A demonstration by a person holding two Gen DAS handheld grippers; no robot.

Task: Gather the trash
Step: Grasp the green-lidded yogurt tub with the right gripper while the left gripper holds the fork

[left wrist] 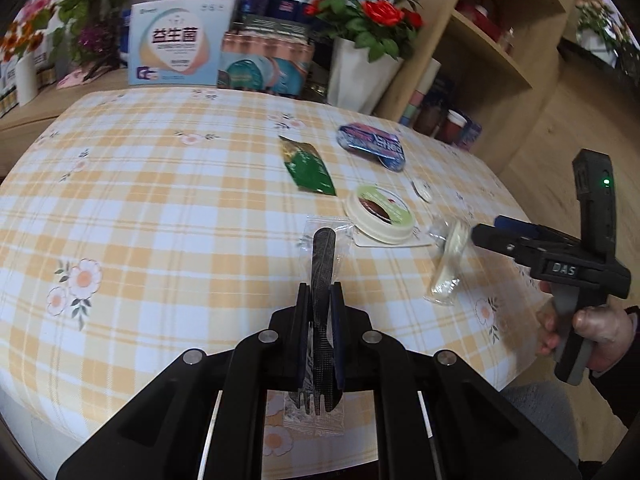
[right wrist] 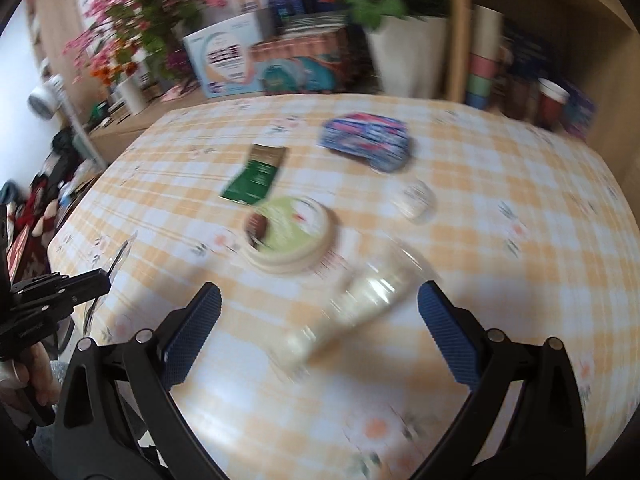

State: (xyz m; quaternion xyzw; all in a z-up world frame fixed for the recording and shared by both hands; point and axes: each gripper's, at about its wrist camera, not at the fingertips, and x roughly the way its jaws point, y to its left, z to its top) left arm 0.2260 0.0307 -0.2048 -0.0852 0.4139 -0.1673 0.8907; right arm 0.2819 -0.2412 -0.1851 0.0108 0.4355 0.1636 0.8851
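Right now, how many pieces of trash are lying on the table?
5: green packet mid-table, blue wrapper behind it, round lid in front, small white cap to its right, clear wrapped piece nearest. Some may be hidden.

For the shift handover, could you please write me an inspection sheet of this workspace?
Surface: table with yellow checked floral cloth.
Job's things: wrapped black plastic cutlery; green foil sachet; round cream lid; blue crumpled wrapper; clear wrapped pale packet; small white cap.
Clutter: nothing seen.
Grippers: left gripper shut on the cutlery; right gripper open over the packet.
Cables: nothing seen.
Surroundings: red potted flowers, boxes, wooden shelves.
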